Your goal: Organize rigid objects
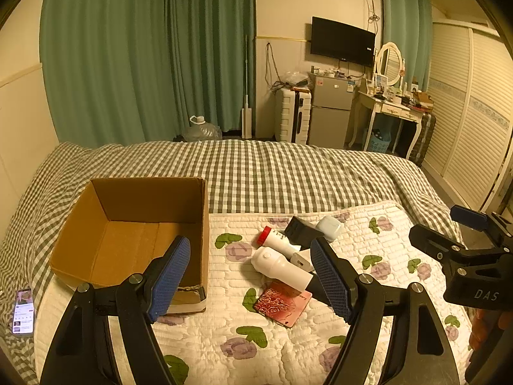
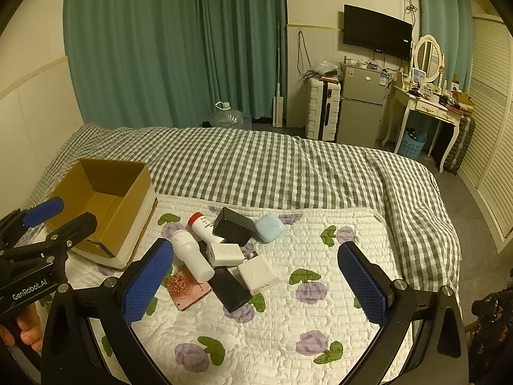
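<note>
An open, empty cardboard box (image 1: 134, 231) (image 2: 102, 202) stands on the bed at the left. Right of it a pile lies on the floral quilt: a white bottle (image 2: 192, 258) (image 1: 282, 266), a red-capped white bottle (image 2: 202, 224) (image 1: 277, 240), a black box (image 2: 232, 226) (image 1: 303, 232), a light blue case (image 2: 269, 227) (image 1: 330, 226), a white charger (image 2: 224, 253), a white square box (image 2: 258, 274), a black bar (image 2: 229, 288) and a red patterned card (image 1: 283, 303) (image 2: 189, 288). My left gripper (image 1: 250, 279) is open, hovering between box and pile. My right gripper (image 2: 256, 285) is open above the pile.
A lit phone (image 1: 24, 311) lies on the checkered bedspread (image 1: 288, 173) at the left edge. Beyond the bed stand a water jug (image 1: 202, 131), a white suitcase (image 1: 293, 115), a small fridge (image 1: 330, 112) and a dressing table (image 1: 394, 109).
</note>
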Motion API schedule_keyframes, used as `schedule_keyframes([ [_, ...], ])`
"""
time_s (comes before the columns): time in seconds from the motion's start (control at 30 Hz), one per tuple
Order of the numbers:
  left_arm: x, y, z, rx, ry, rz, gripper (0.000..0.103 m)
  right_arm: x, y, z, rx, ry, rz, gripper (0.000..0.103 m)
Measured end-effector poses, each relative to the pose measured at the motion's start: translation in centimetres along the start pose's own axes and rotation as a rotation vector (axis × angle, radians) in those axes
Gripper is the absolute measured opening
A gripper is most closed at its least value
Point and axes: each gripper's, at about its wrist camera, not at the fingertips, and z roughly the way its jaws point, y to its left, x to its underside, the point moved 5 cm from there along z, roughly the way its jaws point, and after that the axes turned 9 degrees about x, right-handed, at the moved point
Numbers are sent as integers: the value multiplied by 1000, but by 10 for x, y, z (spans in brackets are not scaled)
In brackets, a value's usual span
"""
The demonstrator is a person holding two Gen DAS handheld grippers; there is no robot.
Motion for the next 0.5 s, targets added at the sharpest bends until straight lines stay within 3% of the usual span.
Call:
schedule_keyframes([
  [0.5,0,0,-2,-2,2,3,80,-2,1,-2,4,-4,-8,103],
])
